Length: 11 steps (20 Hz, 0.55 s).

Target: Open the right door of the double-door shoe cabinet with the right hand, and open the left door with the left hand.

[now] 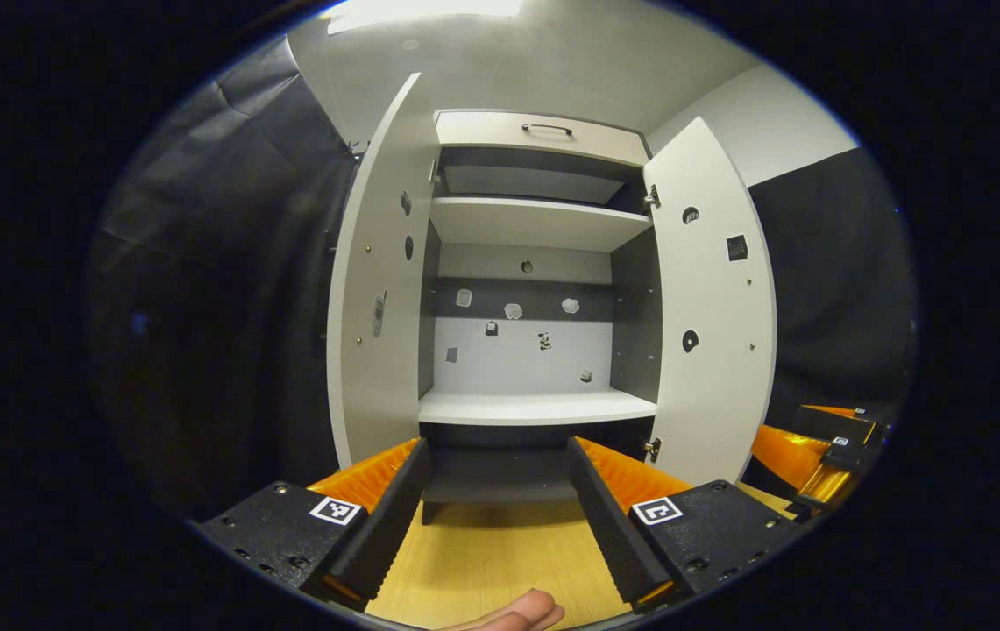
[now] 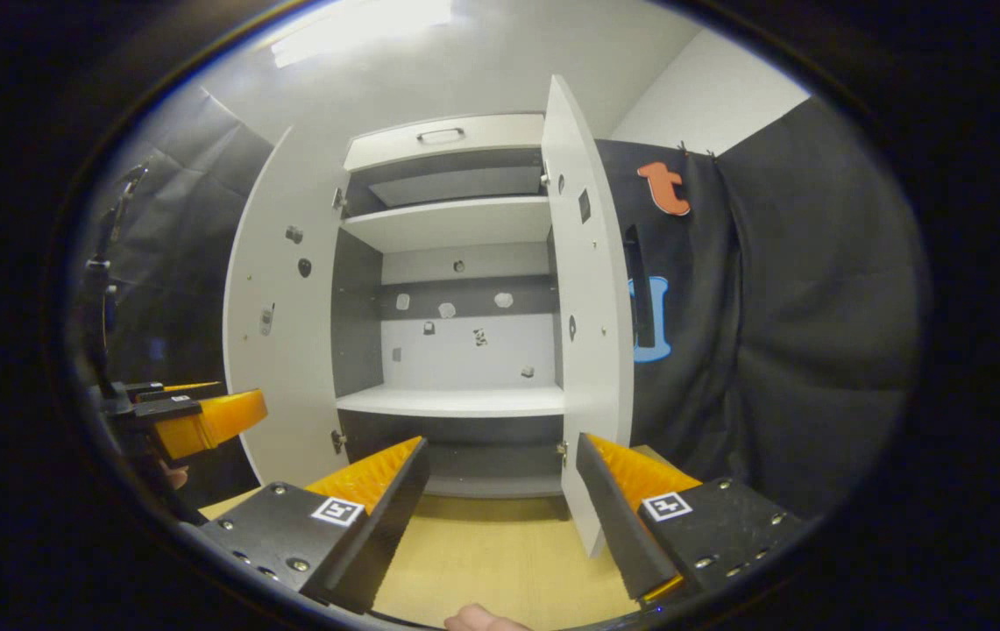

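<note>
The white shoe cabinet (image 1: 535,407) stands straight ahead with both doors swung wide. Its left door (image 1: 377,289) and right door (image 1: 714,307) show their inner faces in the left gripper view. My left gripper (image 1: 495,499) hangs open in front of the cabinet, with nothing between its fingers. In the right gripper view the same cabinet (image 2: 451,399) has its left door (image 2: 280,298) and right door (image 2: 592,298) open. My right gripper (image 2: 500,495) is open too and holds nothing, just short of the right door's lower edge. Each gripper appears off to the side of the other's view: the right gripper (image 1: 819,451) and the left gripper (image 2: 202,421).
White shelves (image 1: 535,219) inside the cabinet are bare, and a drawer with a dark handle (image 1: 546,129) sits on top. A light wooden floor (image 1: 500,561) lies under the grippers. Black cloth (image 2: 780,307) hangs on both sides. A fingertip (image 1: 521,611) shows at the bottom edge.
</note>
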{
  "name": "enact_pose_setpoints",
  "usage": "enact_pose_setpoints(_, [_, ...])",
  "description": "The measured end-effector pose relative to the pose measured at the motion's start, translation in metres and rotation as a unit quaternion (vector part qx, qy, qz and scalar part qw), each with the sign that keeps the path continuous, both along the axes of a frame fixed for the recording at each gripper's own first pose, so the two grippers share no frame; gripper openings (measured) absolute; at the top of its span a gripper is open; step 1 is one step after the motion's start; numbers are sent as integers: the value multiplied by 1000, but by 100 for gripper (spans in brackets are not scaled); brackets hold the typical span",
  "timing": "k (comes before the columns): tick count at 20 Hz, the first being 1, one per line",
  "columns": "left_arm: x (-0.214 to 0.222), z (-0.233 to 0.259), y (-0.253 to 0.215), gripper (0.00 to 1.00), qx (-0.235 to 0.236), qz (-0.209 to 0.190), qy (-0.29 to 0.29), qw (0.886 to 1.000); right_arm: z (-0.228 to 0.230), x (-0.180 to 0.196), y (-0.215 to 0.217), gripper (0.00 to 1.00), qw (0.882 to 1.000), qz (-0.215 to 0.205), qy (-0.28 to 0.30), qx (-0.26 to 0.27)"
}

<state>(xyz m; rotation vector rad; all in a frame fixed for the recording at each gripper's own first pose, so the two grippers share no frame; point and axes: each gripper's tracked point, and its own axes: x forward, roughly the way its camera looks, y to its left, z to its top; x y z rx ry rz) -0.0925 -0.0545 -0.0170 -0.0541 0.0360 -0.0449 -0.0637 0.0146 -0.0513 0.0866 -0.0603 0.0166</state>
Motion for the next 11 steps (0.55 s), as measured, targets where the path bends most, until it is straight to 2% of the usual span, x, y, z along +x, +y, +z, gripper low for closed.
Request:
enact_pose_setpoints(3, [6, -9, -2, 96, 10, 5, 11, 1000, -1, -2, -6, 99, 1000, -5, 3, 8])
enact_pose_setpoints(6, [13, -18, -12, 96, -5, -2, 24, 1000, 4, -8, -15, 100, 1000, -15, -8, 10])
enact_pose_setpoints(11, [22, -26, -18, 97, 9, 0, 28, 1000, 0, -12, -26, 100, 1000, -19, -14, 10])
